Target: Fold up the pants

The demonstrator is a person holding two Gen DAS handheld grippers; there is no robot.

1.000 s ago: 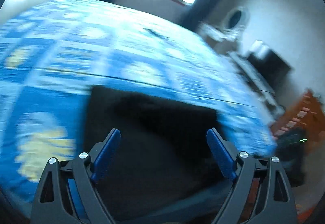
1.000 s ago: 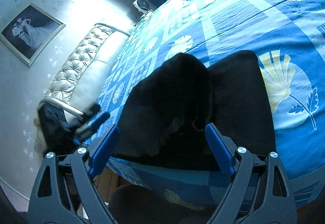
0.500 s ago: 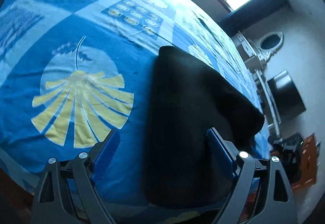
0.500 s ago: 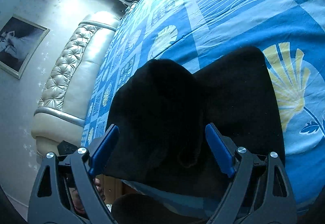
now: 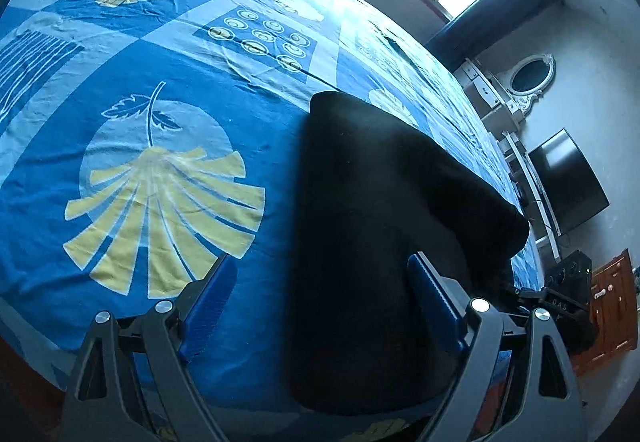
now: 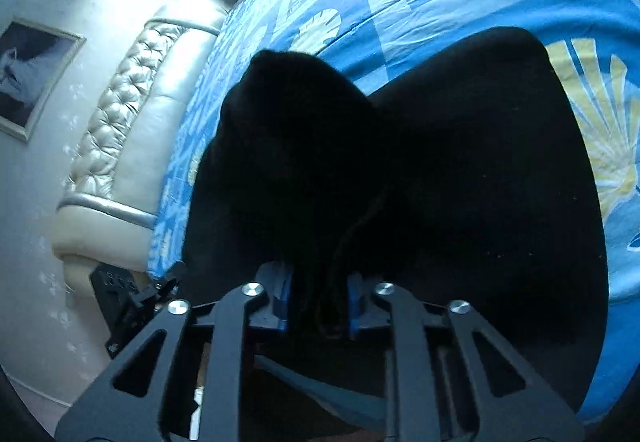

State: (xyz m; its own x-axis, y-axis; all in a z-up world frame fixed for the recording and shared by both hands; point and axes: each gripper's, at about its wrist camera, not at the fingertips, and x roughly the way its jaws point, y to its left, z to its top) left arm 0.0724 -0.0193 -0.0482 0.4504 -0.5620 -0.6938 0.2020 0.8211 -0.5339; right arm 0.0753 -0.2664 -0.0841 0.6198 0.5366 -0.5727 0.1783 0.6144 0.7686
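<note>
The black fabric pants (image 5: 372, 226) lie on the near edge of a bed covered with a blue bedspread printed with yellow leaf and fan shapes (image 5: 168, 145). In the left wrist view they sit as a dark slab to the right of a large yellow fan print, one end toward the far side of the bed and the other hanging off the near edge.

The left gripper (image 5: 320, 302) hovers just above that near end with its jaws spread wide and nothing between them; the blue pads (image 5: 210, 298) stand clear of the cloth.

The right gripper (image 6: 318, 302) has its jaws clenched on a bunched fold of the pants at the near edge. From there the cloth rises in a raised hump (image 6: 296, 129) toward a padded silver-white headboard (image 6: 132, 113) at far left.
</note>
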